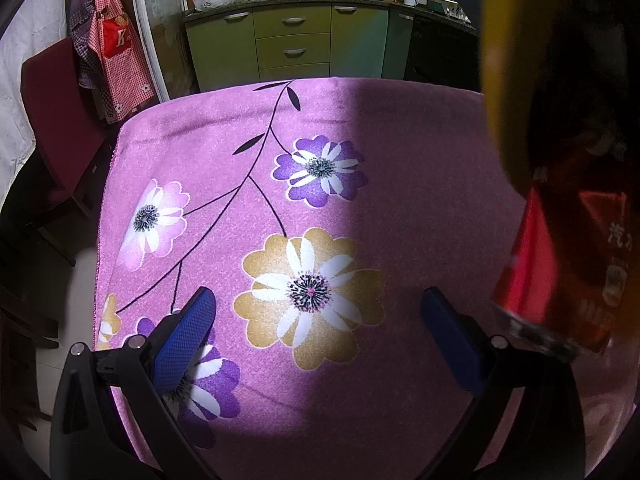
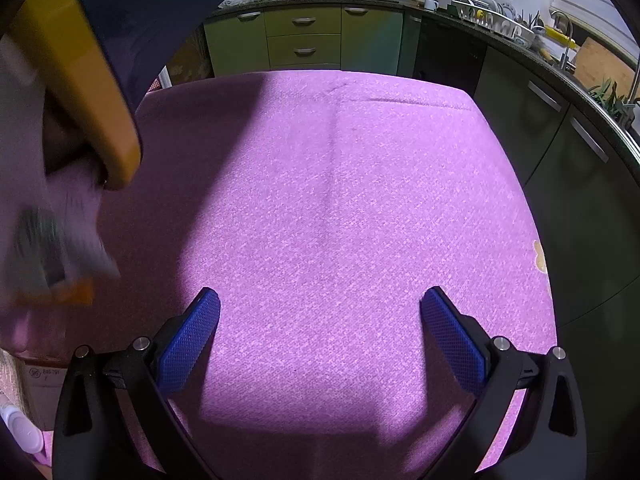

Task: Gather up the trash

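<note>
My left gripper (image 1: 318,304) is open and empty above the pink flowered tablecloth (image 1: 248,152). At the right edge of the left wrist view a red drink can (image 1: 560,272) hangs tilted and blurred below a yellow-rimmed container (image 1: 504,92). My right gripper (image 2: 320,304) is open and empty over the plain pink cloth (image 2: 340,200). At the left of the right wrist view the same yellow-rimmed container (image 2: 80,80) is tipped, and blurred pale trash (image 2: 60,240) hangs below its mouth.
A dark red chair (image 1: 56,120) stands left of the table. Green kitchen cabinets (image 1: 292,44) with a stove and pans lie beyond the far edge. A counter with a dish rack (image 2: 496,16) and sink runs along the right. A white object (image 2: 20,428) lies at the lower left.
</note>
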The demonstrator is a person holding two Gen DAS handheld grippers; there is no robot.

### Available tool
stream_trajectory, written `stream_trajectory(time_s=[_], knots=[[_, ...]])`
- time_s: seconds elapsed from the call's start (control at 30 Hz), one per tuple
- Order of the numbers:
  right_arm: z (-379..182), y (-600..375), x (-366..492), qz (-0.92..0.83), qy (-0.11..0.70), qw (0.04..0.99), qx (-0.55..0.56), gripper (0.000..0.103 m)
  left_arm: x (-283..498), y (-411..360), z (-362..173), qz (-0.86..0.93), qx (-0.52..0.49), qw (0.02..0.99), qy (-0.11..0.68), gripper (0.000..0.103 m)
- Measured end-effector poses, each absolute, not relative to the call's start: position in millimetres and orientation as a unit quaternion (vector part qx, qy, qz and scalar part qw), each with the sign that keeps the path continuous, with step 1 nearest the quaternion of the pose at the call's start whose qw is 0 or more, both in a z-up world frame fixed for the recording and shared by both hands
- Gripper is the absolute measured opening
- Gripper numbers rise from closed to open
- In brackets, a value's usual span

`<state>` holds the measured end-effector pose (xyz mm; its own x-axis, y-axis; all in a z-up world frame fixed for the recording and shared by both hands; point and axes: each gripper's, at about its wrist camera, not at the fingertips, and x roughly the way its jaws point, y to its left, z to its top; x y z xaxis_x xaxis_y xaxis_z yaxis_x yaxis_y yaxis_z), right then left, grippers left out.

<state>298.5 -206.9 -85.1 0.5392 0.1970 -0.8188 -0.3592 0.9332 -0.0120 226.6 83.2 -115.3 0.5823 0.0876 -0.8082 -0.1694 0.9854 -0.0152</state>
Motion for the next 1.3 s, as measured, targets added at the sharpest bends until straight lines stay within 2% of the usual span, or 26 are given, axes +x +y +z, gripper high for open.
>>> stream_trajectory(time_s=[1.3], knots=[[-85.4, -209.3, 299.3, 0.161, 0.452, 0.873, -0.089, 0.1, 227.1, 84.6, -115.6, 0.072, -0.045, 0.888, 0.452, 0.098]])
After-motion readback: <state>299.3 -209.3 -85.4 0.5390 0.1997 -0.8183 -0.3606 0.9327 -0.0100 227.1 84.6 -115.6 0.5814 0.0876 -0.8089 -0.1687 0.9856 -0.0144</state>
